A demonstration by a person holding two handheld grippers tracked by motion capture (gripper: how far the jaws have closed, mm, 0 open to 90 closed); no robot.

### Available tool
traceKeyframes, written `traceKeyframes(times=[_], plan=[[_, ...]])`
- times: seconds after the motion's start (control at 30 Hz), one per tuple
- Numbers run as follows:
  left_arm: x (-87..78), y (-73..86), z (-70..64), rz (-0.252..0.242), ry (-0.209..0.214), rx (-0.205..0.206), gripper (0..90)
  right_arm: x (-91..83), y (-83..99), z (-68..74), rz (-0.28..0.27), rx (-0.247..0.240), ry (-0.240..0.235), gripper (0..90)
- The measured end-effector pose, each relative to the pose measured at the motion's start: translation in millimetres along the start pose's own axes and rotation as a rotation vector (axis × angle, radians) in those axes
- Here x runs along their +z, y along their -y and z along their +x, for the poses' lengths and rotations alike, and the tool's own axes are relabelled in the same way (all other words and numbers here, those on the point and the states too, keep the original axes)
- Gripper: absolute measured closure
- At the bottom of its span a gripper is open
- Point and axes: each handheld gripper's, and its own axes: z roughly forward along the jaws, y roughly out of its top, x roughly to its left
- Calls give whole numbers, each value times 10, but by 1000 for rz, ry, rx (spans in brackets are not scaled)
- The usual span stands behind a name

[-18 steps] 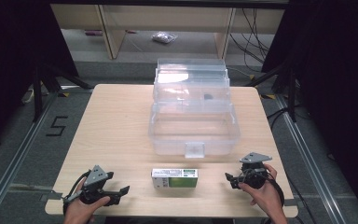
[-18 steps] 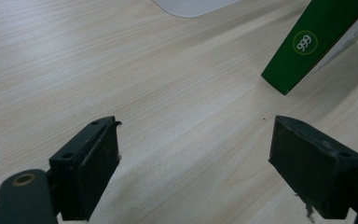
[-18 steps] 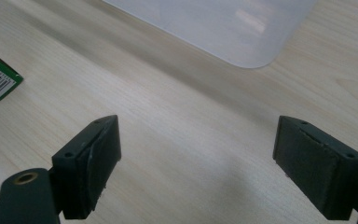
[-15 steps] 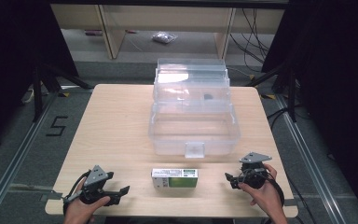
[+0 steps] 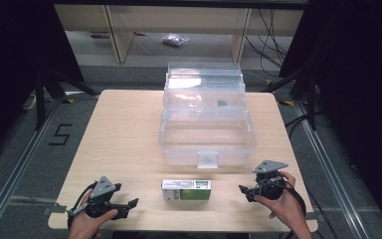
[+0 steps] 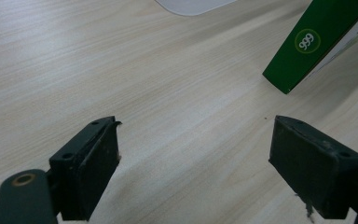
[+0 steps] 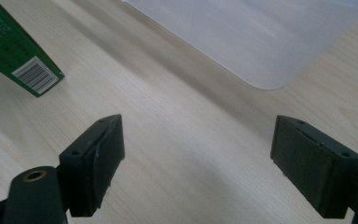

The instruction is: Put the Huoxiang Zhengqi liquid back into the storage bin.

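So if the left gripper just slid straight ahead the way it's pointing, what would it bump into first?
Probably the green box. The left gripper points across the table toward it, jaws open, with bare wood between. In its own view the box sits right of centre, so it might only clip it.

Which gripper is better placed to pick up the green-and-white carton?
Left, marginally. The left gripper, open, points at the flat green-and-white cardboard carton, nearer its end. The right gripper, open too, sits slightly farther off, beside the clear plastic box.

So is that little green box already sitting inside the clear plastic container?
No, the green box lies on the bare wooden table in front of the clear plastic container, between the two hand-held grippers.
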Motion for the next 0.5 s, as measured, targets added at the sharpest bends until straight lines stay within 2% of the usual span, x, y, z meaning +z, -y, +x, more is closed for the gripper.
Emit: traceKeyframes(times=[0.03, 0.07, 0.17, 0.2, 0.27, 0.37, 0.43, 0.5], plan=[[0, 0, 0, 1, -1, 1, 150, -1, -11, 14, 7, -3, -9, 185], [0, -1, -2, 0, 0, 0, 150, -5, -41, 36, -21, -16, -10, 188], [3, 0, -3, -3, -3, -6, 150, -28, -75, 81, -15, -16, -33, 188], [4, 1, -2, -4, -2, -5, 151, -45, -122, 91, -22, -60, -45, 199], [6, 2, -1, -4, 0, -3, 150, -70, -142, 129, -3, -48, -57, 203], [0, 0, -3, -1, -2, -5, 151, -88, -197, 199, -13, -92, -78, 203], [0, 0, -3, -1, -3, -4, 150, -103, -237, 255, 3, -120, -96, 203], [1, 0, -3, 0, -2, -2, 150, -100, -273, 317, -4, -131, -101, 203]])
